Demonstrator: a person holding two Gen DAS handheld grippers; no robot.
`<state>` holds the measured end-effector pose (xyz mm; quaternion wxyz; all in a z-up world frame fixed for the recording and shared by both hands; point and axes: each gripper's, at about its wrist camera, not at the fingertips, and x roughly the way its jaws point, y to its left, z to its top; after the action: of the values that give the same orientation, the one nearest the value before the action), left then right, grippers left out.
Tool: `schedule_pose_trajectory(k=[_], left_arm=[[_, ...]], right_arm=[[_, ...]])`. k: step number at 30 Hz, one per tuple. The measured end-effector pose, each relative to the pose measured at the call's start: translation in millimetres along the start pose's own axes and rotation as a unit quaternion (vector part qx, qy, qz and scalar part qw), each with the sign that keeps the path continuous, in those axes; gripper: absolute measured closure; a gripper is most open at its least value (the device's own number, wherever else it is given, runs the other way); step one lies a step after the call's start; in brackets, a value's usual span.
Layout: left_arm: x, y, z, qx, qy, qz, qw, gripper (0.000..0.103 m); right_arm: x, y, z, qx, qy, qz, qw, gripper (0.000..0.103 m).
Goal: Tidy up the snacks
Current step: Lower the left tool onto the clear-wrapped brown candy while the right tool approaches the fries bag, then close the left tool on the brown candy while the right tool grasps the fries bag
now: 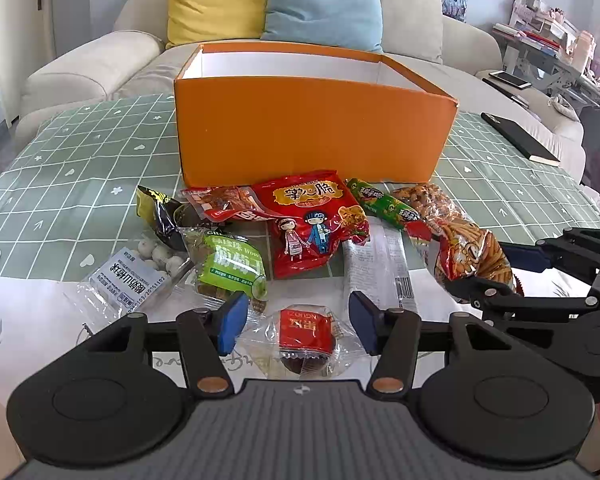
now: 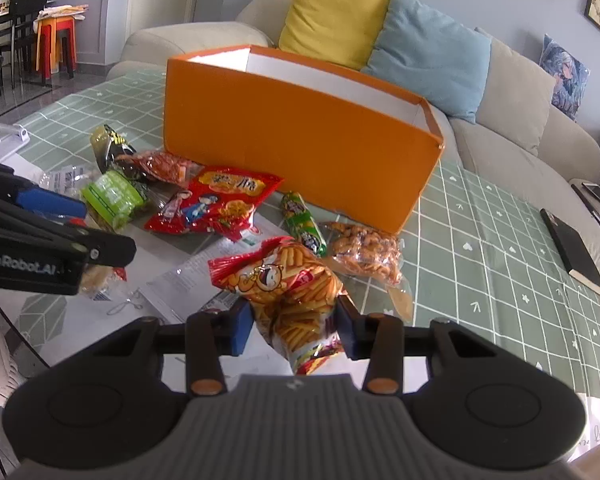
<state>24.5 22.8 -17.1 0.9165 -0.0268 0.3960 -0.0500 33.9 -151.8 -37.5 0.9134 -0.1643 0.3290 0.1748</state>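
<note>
Two grippers: right gripper (image 2: 294, 330) pinching the chip bag (image 2: 288, 292); left gripper (image 1: 298, 322) spread wide around a wrapped cake (image 1: 304, 336). Slippery film may slide free before the box (image 2: 300, 136).

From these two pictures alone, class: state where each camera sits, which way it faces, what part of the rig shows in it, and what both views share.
Left wrist: sits on the left gripper, facing the orange box and sofa; its open blue pads flank a small red-labelled snack; the right gripper shows at the right edge.
Right wrist: sits on the right gripper, looking from further right toward the box; its pads straddle the fries packet; the left gripper shows at left.
Shared: box, red cartoon bag, green roll, fries packet.
</note>
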Motion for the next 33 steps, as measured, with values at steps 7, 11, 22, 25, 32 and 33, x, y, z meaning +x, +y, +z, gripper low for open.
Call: schedule_pose_trajectory(k=[7,11,22,25,32,33], left_arm=[[3,-1,0,0.005,0.015,-0.003,0.9999,0.077],[17,4,-7,-0.019,0.062,-0.017,0.9977,0.076],[8,11,-9,-0.044,0.051,-0.051,0.9964,0.039],[-5,15,-7,-0.063,0.046,-0.089,0.9930,0.031],[-5,-19,-11,0.032,0.058,-0.109,0.9919,0.031],[-2,-21,-11,0.034,0.061,-0.108,0.9917,0.031]], right_arm=[[-7,-11,2,0.036,-0.004,0.007,0.999,0.062],[-4,-8,-1,0.034,0.008,0.019,0.999,0.062],[2,-11,-3,0.063,0.029,0.039,0.997,0.061],[3,-12,-4,0.067,0.033,0.040,0.996,0.061],[-2,-15,-5,0.077,0.032,0.045,0.996,0.061],[-4,-18,-6,0.084,0.034,0.048,0.995,0.061]])
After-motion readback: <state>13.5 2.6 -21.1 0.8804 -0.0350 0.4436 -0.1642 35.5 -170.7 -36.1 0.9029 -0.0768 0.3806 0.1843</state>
